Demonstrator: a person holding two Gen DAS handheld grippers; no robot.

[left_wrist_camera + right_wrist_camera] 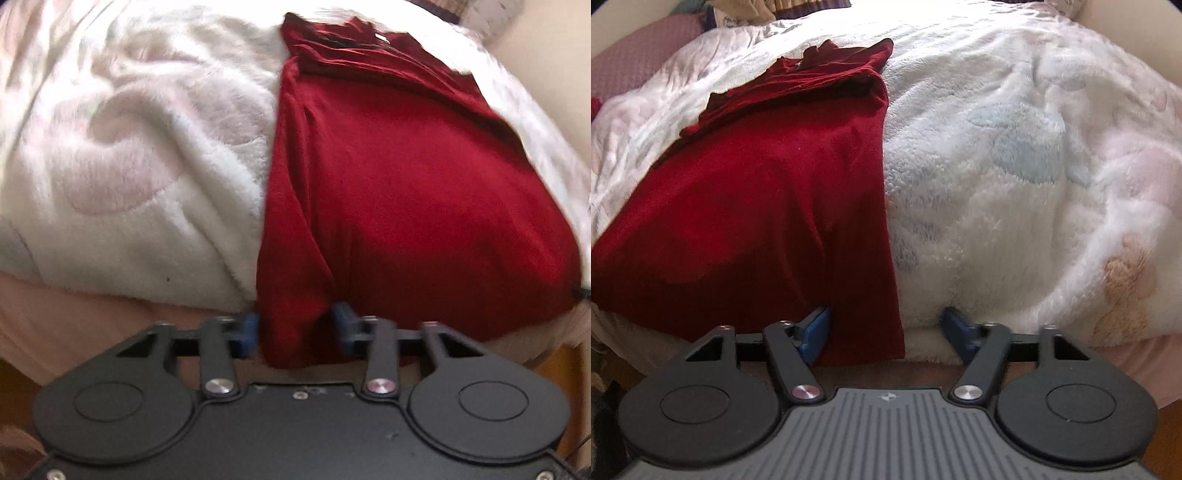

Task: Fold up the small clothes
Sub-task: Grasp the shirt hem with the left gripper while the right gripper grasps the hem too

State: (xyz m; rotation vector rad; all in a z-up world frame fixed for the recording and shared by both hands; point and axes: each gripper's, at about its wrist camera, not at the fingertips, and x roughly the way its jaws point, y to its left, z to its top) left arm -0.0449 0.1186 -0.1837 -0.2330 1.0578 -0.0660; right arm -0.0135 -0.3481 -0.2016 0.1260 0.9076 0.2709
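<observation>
Now both half-open claws (295, 328) (884, 328) straddle the red garment's (406, 184) (757, 206) hem.

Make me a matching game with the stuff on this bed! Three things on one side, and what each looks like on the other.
Things:
1. dark red garment
2. fluffy white blanket
3. blue finger pads

Descriptions:
A. at the tips of the black jaws
B. spread under everything, faint pink and blue patches
C. lying long on the bed, near corners between the jaws

Pairs: 1-C, 2-B, 3-A
</observation>
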